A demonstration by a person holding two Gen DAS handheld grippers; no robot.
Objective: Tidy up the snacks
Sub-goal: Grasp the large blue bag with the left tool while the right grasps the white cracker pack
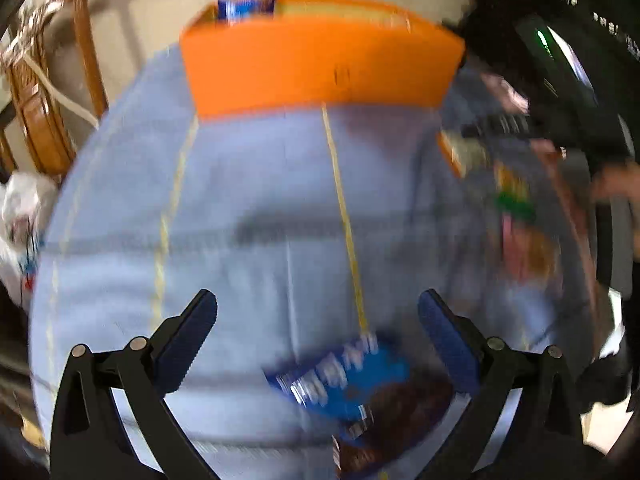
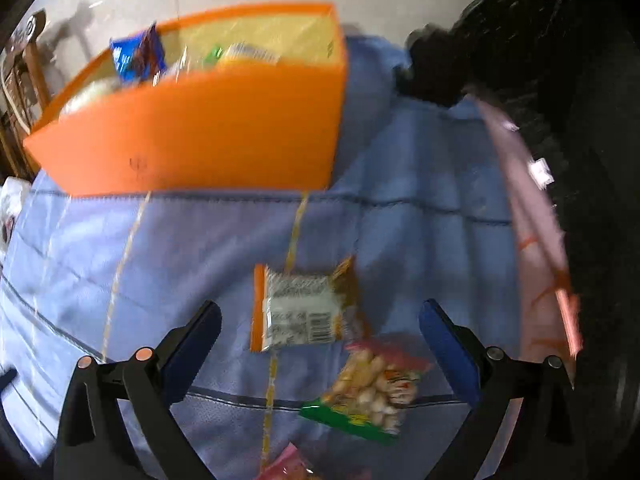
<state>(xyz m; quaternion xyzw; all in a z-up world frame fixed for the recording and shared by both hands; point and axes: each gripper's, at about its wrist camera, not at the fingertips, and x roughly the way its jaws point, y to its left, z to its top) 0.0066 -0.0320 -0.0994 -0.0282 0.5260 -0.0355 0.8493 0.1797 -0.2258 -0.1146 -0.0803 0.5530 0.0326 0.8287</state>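
An orange box stands at the far side of a light blue cloth, with a blue packet poking from its left end. My left gripper is open above a blue-and-brown snack packet lying near the front. In the right wrist view the orange box holds several packets. My right gripper is open over an orange-edged white packet. A clear packet of pale puffs with a green edge lies just beside it, to the lower right. Nothing is between either pair of fingers.
More snack packets lie blurred along the cloth's right side. A wooden chair stands at the left by the wall, a white bag below it. Dark equipment fills the right. A pink packet shows at the bottom edge.
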